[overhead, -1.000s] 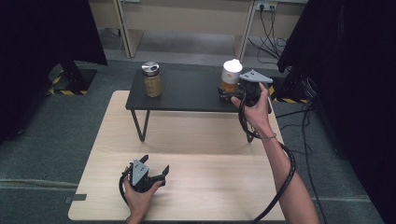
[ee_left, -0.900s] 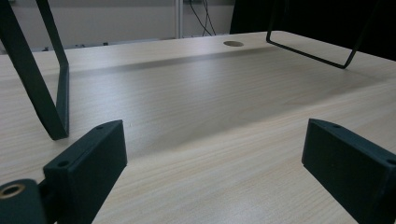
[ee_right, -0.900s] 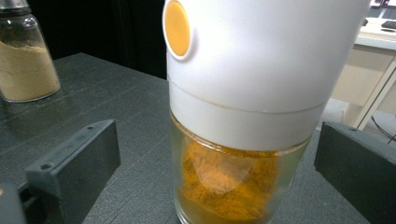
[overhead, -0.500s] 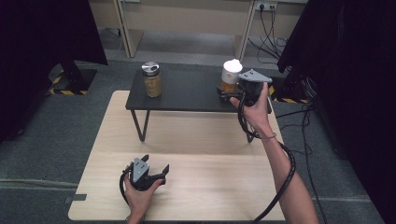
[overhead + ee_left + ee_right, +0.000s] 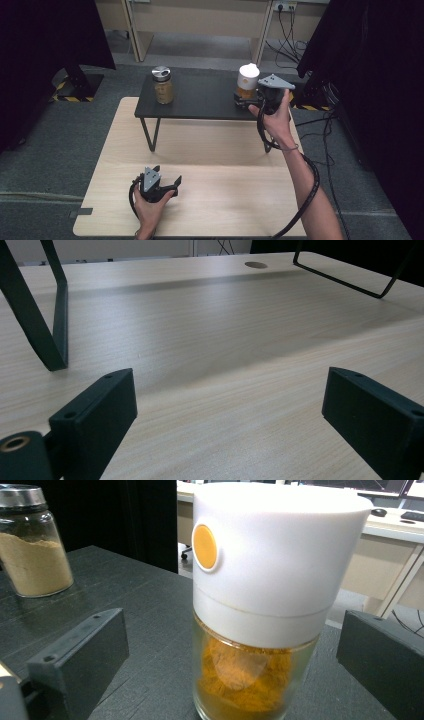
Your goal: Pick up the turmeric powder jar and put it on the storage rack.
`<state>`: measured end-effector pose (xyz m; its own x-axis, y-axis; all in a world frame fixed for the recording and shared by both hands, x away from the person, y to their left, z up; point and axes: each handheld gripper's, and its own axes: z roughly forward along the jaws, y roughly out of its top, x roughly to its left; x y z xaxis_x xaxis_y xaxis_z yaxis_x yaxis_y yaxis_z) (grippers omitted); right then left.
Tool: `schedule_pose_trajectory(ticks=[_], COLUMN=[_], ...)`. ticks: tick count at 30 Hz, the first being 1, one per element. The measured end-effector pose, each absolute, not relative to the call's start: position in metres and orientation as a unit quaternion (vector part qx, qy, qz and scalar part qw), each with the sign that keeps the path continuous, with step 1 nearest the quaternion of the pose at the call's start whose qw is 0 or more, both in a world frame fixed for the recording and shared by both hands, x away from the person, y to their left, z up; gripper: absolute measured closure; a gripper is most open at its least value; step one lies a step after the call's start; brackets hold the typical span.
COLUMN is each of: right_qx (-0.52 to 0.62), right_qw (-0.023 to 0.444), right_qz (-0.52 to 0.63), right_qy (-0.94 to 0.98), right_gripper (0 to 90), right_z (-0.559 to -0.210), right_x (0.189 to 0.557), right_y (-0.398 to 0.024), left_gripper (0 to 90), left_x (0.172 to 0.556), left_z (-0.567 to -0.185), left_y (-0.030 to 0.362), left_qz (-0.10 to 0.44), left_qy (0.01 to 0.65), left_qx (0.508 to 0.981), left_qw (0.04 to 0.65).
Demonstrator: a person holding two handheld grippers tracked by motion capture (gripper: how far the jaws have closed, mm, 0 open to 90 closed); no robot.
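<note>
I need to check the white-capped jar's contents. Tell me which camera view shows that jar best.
The right gripper view: the white-capped jar stands close up between the open fingers, so its orange button and orange powder are plain. In the high view the white-capped jar is small and far off, on the black stand beside the right gripper.

On the black raised shelf (image 5: 200,97), a wide bare stretch lies between the metal-lidded jar (image 5: 162,84) at the left and the white-capped jar (image 5: 247,82) at the right. In the right gripper view that white-capped jar stands between the open jaws of the right gripper (image 5: 243,101), with a gap on each side. The near worktop (image 5: 235,200) is free around the left gripper (image 5: 167,180); only the shelf's thin legs (image 5: 149,135) stand farther back.
</note>
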<state>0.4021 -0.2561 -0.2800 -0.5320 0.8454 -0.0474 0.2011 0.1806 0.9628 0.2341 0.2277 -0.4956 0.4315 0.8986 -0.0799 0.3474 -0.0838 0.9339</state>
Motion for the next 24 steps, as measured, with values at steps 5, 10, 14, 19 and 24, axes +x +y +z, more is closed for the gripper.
schedule_pose_trajectory(ticks=[5,10,14,19,24], right_qx=[0.370,0.364,0.359,0.352,0.350], right_qw=[0.310,0.314,0.318,0.323,0.328], right_qz=[0.527,0.531,0.537,0.541,0.539], right_qy=[0.700,0.698,0.694,0.692,0.692], right_gripper=[0.3,0.3,0.3,0.3,0.3], right_z=[-0.280,-0.278,-0.275,-0.271,-0.269], right_x=[0.395,0.390,0.383,0.375,0.368], right_y=[-0.259,-0.261,-0.263,-0.264,-0.265], left_gripper=[6.6,6.6,6.6,6.6,6.6], left_x=[0.235,0.234,0.234,0.235,0.234], left_z=[-0.495,-0.496,-0.495,-0.495,-0.496], left_y=[0.228,0.228,0.227,0.227,0.228], left_qz=[0.275,0.275,0.276,0.276,0.276], left_qy=[0.457,0.457,0.456,0.457,0.457], left_qx=[0.683,0.682,0.683,0.683,0.682], left_qw=[0.499,0.500,0.499,0.499,0.500])
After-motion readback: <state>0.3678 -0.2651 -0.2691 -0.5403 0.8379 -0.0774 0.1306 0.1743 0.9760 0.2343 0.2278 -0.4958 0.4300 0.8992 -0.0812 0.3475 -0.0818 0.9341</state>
